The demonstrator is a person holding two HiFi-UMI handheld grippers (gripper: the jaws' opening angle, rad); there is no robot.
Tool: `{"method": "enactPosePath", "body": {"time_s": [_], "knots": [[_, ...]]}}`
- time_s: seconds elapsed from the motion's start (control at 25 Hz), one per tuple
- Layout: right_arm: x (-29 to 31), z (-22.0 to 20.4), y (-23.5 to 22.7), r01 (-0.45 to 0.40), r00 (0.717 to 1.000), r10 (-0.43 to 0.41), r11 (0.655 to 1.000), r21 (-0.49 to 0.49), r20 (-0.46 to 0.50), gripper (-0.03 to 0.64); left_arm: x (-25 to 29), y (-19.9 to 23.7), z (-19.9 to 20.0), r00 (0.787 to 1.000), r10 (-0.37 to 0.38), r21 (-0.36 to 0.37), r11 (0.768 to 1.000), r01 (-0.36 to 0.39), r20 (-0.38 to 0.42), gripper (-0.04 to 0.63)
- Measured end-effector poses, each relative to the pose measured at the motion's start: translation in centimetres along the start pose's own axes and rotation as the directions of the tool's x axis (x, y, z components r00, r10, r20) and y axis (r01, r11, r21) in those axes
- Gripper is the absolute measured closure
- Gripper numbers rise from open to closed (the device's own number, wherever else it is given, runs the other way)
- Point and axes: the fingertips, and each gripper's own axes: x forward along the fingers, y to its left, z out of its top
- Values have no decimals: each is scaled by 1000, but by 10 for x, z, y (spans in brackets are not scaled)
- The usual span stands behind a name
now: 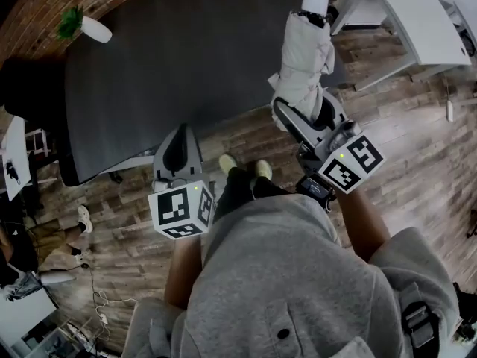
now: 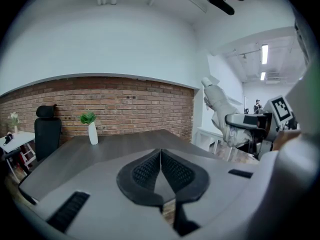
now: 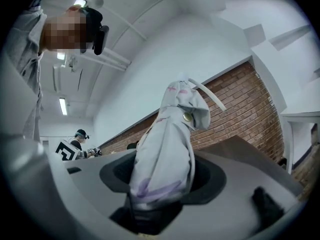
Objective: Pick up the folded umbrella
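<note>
The folded umbrella (image 1: 302, 54) is a pale grey bundle with faint purple marks and a white strap. My right gripper (image 1: 299, 118) is shut on its lower part and holds it in the air beside the dark table's (image 1: 171, 58) right end. In the right gripper view the umbrella (image 3: 167, 144) fills the gap between the jaws and sticks out past my right gripper (image 3: 160, 189). My left gripper (image 1: 179, 142) hovers at the table's near edge. Its pads (image 2: 145, 171) meet with nothing between them, so my left gripper (image 2: 161, 166) is shut. It also sees the umbrella (image 2: 218, 101) at the right.
A white vase with a green sprig (image 1: 86, 27) stands on the table's far left end. A black chair (image 2: 46, 131) sits by the brick wall. White desks (image 1: 417, 13) stand at the right. Someone's legs and shoes (image 1: 63, 256) lie on the wood floor at the left.
</note>
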Motion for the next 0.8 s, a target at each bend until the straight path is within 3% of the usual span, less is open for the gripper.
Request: {"method": "enactPosePath", "body": {"time_s": [0.4,0.8], "knots": [[2,-7,2,17,999,-20,998,-67,-39,365,1,-4,9,999,-31,-4,1000,31,9,581],[4,-5,6,36,999,-38,997,-72,-25,365,-3,6,18,999,-27,-13,1000,27,47,581]]}}
